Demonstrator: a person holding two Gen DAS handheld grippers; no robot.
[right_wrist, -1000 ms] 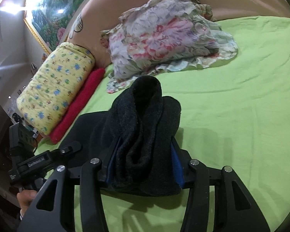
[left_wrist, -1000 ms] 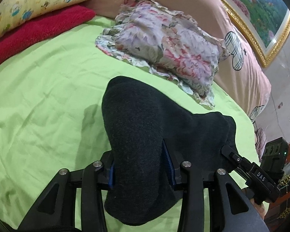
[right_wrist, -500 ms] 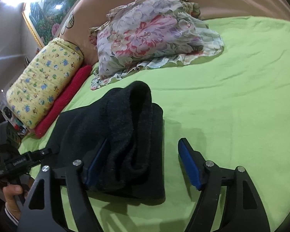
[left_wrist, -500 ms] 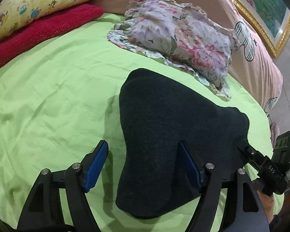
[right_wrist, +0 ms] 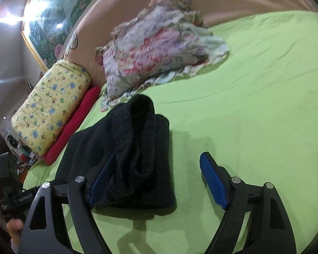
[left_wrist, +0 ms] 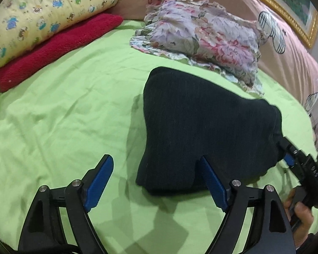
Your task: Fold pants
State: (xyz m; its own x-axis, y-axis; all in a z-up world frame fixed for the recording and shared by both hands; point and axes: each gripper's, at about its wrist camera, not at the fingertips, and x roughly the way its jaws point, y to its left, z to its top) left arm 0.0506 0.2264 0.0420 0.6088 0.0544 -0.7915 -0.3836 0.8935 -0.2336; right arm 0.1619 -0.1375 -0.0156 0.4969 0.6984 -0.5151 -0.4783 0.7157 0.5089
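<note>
The dark folded pants (left_wrist: 201,122) lie in a thick bundle on the green bed sheet (left_wrist: 63,116). My left gripper (left_wrist: 153,160) is at the bundle's near left corner. Its jaws are opening wide, and neither blue pad presses the cloth, though the right one touches its edge. In the right wrist view the pants (right_wrist: 127,158) show their rolled end. My right gripper (right_wrist: 158,156) straddles that end, its jaws also opening. The left pad lies along the cloth and the right pad stands well apart. Each gripper also appears in the other's view, held in a hand (left_wrist: 301,213).
A crumpled floral cloth (left_wrist: 201,42) lies just beyond the pants, against the pink headboard (left_wrist: 286,67). A yellow patterned pillow (left_wrist: 42,10) rests on a red towel (left_wrist: 53,48) at the far left. Bare green sheet (right_wrist: 254,105) stretches to the right of the pants.
Both grippers were shut on the pants and have let go, their jaws spreading wide. The bundle has settled flat on the sheet, and both grippers have drawn back a little.
</note>
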